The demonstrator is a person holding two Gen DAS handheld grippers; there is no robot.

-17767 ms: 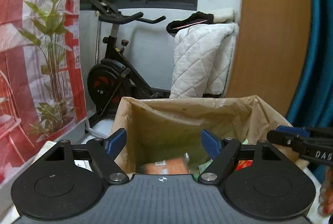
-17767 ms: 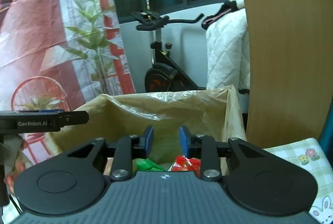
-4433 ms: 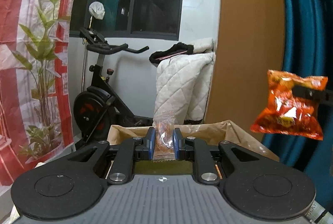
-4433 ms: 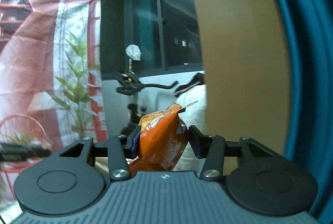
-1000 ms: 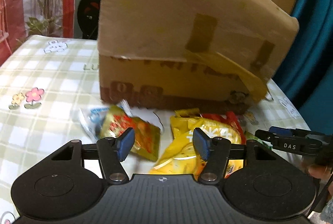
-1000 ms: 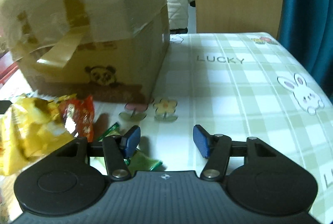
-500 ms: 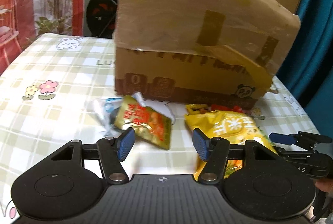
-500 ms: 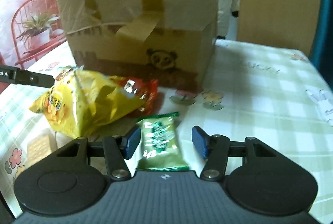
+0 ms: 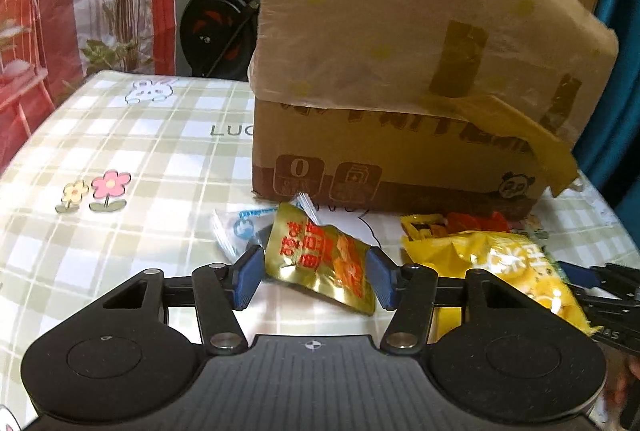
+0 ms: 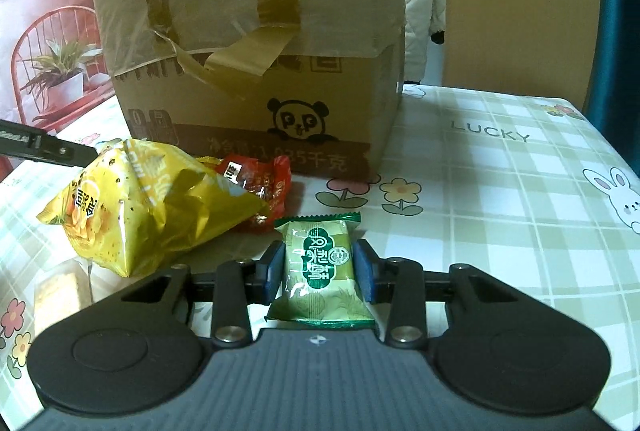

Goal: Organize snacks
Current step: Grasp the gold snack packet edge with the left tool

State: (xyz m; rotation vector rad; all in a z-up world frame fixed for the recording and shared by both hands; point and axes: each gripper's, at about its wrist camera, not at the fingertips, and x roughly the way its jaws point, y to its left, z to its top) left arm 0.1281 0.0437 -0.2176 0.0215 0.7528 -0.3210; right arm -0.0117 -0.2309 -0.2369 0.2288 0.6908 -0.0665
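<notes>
Checked tablecloth (image 9: 120,135) with flowers and rabbits, spread over the table; a taped cardboard box (image 9: 400,79) is set near its middle, and loose snack packets are scattered at its foot.

Step in hand, as judged: two pickups at once. The left gripper (image 9: 314,277) is lowered over a gold packet (image 9: 320,259) with red print; its jaws are closing, the packet lies between them, and a small gap is seen at each pad, so no grip is made yet. The right gripper (image 10: 318,271) is closing on a green packet (image 10: 320,267); the pads are drawn in beside both long edges, and contact cannot be told for certain.

Other packets are left on the cloth: a large yellow bag (image 10: 156,207), a red one (image 10: 260,187) tucked partly under it against the box, and a clear blue-printed wrapper (image 9: 240,231) behind the gold packet.

Next move, as judged: both closures are to be finished until the wrappers are pinched firmly, then each packet is to be lifted clear and carried over the box rim. Slippery foil may be squeezed out sideways; a square, centred pinch is called for.
</notes>
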